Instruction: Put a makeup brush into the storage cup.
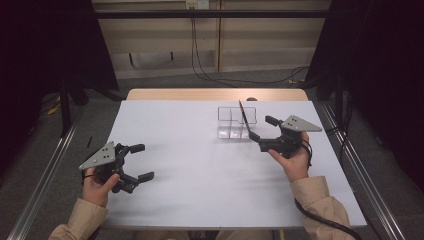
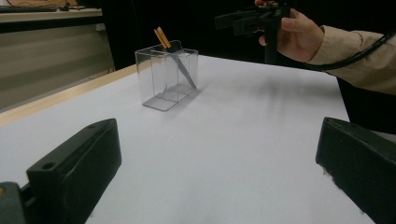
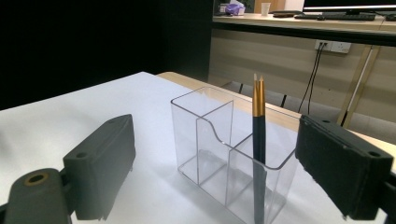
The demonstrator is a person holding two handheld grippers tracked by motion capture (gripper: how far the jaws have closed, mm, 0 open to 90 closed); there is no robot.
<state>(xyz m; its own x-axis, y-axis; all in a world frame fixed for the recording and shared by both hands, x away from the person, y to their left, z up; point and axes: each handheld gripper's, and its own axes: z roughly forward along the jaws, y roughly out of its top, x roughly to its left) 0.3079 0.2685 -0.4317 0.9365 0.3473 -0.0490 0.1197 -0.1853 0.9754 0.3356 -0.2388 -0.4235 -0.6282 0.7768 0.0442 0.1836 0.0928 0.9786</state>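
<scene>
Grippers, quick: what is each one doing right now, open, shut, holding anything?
Left gripper: open, holding nothing, above the white table.
Right gripper: open, holding nothing, beside the clear organiser with the dark gold-tipped tool in it.

Clear glossy plastic organiser, matt white tabletop, matt black plastic claw

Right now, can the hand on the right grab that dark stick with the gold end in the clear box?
Probably yes. The right gripper is open, right beside the clear box, and the stick pokes above the rim with nothing between it and the jaws. The box wall covers only its lower part.
</scene>
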